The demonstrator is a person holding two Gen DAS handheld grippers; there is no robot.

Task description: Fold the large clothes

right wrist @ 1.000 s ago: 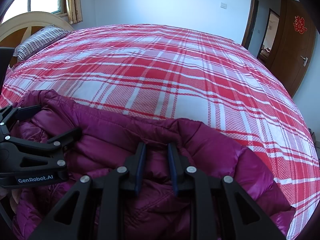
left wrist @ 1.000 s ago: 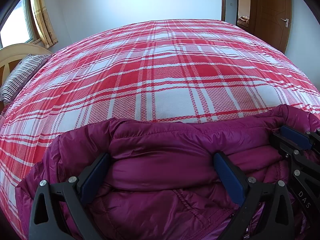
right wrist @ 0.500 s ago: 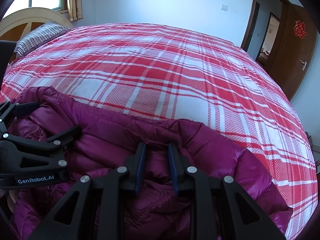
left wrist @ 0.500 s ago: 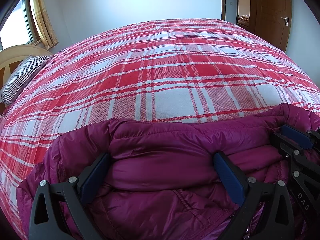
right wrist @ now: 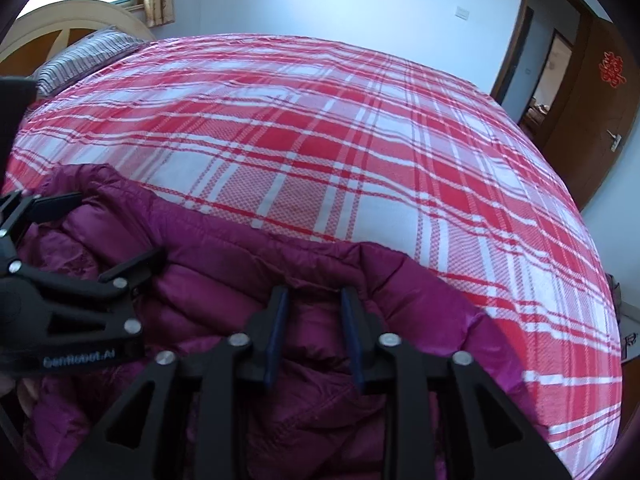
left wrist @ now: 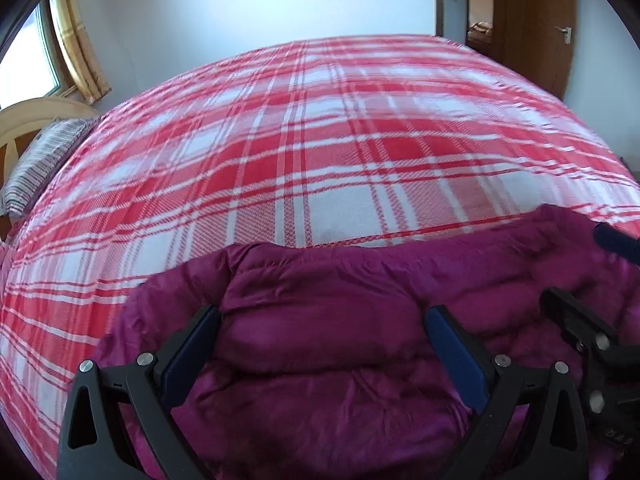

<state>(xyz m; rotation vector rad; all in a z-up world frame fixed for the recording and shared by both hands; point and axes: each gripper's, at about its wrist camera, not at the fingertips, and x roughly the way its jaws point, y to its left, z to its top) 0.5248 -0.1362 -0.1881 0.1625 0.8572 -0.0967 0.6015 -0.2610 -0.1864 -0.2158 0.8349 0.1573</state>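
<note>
The purple down jacket (left wrist: 340,344) lies bunched at the near edge of the bed (left wrist: 320,140), on its red plaid cover. My left gripper (left wrist: 320,344) has its fingers spread wide, a puffy fold of jacket bulging between them, pads not squeezing. My right gripper (right wrist: 314,328) has just been opening; its fingers now stand apart with a ridge of jacket loose between them, near the jacket's far hem.
</note>
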